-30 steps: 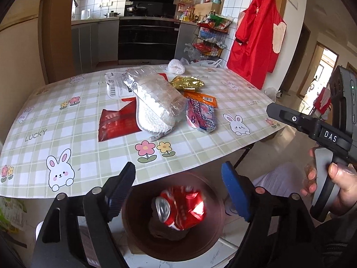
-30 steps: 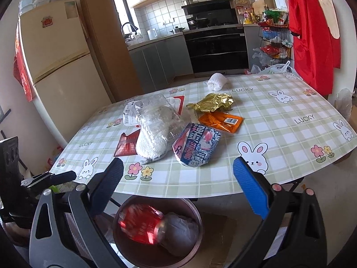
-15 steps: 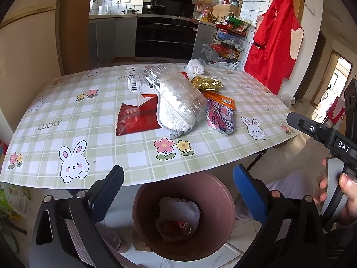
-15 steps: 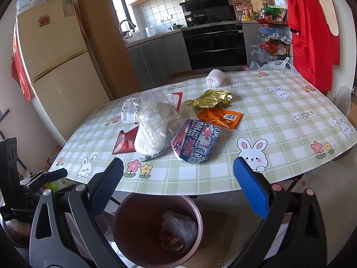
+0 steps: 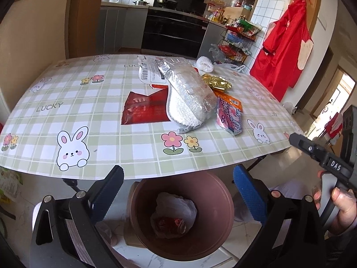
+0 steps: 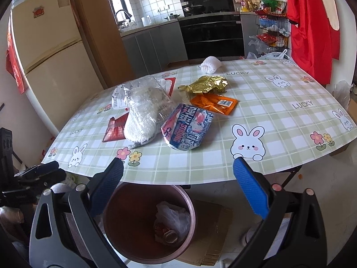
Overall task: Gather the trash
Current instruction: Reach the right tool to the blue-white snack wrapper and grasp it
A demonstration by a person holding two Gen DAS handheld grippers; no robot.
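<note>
My left gripper (image 5: 178, 192) is open and empty above a brown bin (image 5: 214, 185) under the table's front edge. A crushed red can (image 5: 171, 223) and a white bag (image 5: 178, 205) lie inside the bin (image 6: 118, 223). My right gripper (image 6: 178, 187) is open and empty above it too. On the table lie a clear pack of white cloth (image 5: 189, 98), a red wrapper (image 5: 142, 109), a pink snack bag (image 6: 187, 129), an orange wrapper (image 6: 214, 103), a gold wrapper (image 6: 205, 84) and a white foam net (image 6: 209, 64).
The checked tablecloth (image 5: 67, 102) covers the table, its edge just ahead of both grippers. A fridge (image 6: 51, 55) stands left, a wire rack (image 5: 236, 42) and red apron (image 5: 285, 49) at the right. Flat cardboard (image 6: 212, 234) lies by the bin.
The red can fell from between my left jaws into the bin. Both grippers rose and pulled back a little; the left jaws opened wider.
</note>
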